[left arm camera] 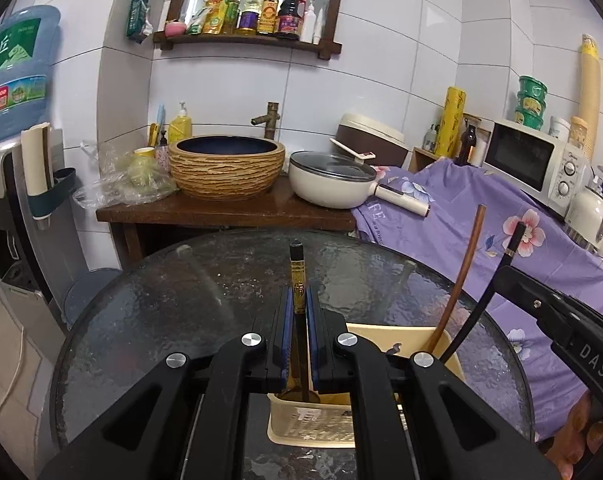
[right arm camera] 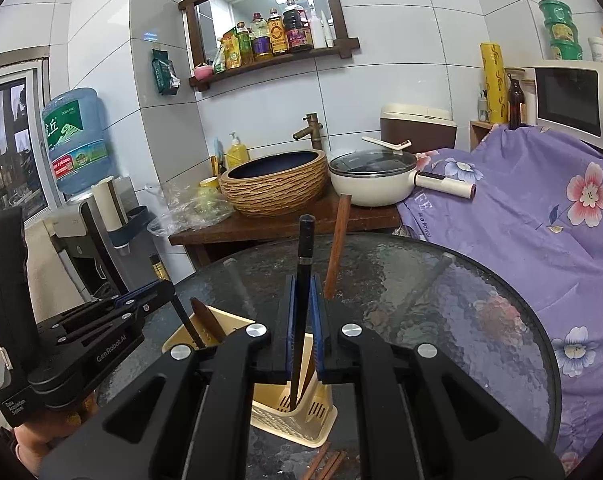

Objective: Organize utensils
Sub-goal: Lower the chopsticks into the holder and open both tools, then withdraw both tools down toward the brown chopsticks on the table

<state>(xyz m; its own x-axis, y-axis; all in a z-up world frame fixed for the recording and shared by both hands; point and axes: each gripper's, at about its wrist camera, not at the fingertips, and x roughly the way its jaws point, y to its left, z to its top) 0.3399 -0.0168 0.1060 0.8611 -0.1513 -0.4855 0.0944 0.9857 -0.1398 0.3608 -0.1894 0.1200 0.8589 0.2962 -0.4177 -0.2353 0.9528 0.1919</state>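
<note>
Both grippers are lowering utensils into the cream slotted plastic utensil caddy (right arm camera: pixel 301 412) on the round glass table (right arm camera: pixel 481 320). The left gripper (left arm camera: pixel 299 320) is clamped on a gold-patterned black chopstick (left arm camera: pixel 297 276); the right gripper (right arm camera: pixel 304 320) pinches a plain black chopstick (right arm camera: pixel 304 264). Both tips look to be inside the caddy, so letting go seems next.

chopstick (right arm camera: pixel 301 320) tip hidden in holder (right arm camera: pixel 293 416)

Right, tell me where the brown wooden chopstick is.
The brown wooden chopstick stands in the cream utensil basket on the glass table, just right of the right gripper.
</note>
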